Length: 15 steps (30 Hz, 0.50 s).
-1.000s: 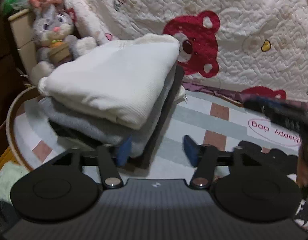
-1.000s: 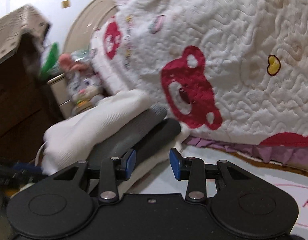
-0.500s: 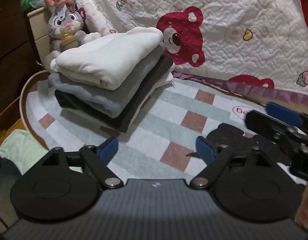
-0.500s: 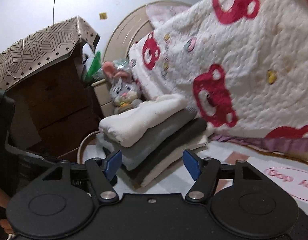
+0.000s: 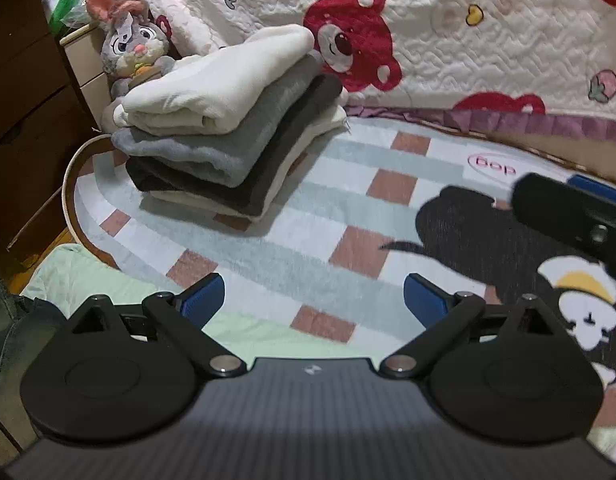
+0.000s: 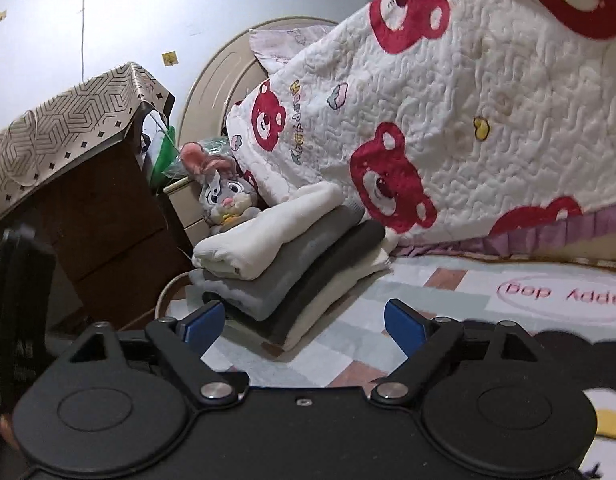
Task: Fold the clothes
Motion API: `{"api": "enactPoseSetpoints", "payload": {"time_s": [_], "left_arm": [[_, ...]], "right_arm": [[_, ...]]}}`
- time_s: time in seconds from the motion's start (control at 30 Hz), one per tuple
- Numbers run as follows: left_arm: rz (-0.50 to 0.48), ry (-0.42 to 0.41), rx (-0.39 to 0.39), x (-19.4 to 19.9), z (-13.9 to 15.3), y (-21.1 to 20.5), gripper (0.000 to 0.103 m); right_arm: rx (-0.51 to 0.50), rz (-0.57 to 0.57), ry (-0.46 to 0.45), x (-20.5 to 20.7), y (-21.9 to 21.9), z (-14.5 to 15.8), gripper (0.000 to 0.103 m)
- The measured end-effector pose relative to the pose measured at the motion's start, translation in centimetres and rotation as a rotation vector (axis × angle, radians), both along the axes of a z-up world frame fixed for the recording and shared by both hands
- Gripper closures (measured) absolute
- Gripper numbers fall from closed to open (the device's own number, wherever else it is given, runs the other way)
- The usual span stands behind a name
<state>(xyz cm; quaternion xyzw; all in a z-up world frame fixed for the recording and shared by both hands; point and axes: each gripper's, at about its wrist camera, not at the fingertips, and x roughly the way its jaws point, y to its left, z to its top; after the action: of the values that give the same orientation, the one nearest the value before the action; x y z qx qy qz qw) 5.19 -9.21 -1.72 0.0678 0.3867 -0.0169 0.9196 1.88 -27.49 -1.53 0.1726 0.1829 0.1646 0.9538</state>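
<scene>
Right now my left hand-held gripper [image 5: 312, 294] and right hand-held gripper [image 6: 304, 320] are both opening, nothing between their jaws. Ahead, the stack of folded clothes [image 5: 228, 136] is lying on the rug [image 5: 347, 200] beside the bed quilt [image 5: 467, 40], its long axis running diagonally toward the plush rabbit [image 5: 128, 52].

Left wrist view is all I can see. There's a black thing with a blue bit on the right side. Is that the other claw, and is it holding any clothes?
Observer: Yes, that's the right claw. Its own camera shows its jaws opening with nothing between them. The stack of folded clothes lies beyond it.
Operator: What's up high behind the bunny?
Observer: A rounded beige headboard rises above the bunny, with a pillow in front of it.
</scene>
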Motion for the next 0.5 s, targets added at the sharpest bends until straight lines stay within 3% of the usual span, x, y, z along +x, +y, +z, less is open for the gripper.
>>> {"api": "enactPoseSetpoints", "payload": {"time_s": [0.5], "left_arm": [[-0.019, 0.039, 0.084, -1.1, -0.8, 0.3, 0.003]], "right_arm": [[-0.065, 0.078, 0.039, -1.3, 3.0, -0.4, 0.01]]}}
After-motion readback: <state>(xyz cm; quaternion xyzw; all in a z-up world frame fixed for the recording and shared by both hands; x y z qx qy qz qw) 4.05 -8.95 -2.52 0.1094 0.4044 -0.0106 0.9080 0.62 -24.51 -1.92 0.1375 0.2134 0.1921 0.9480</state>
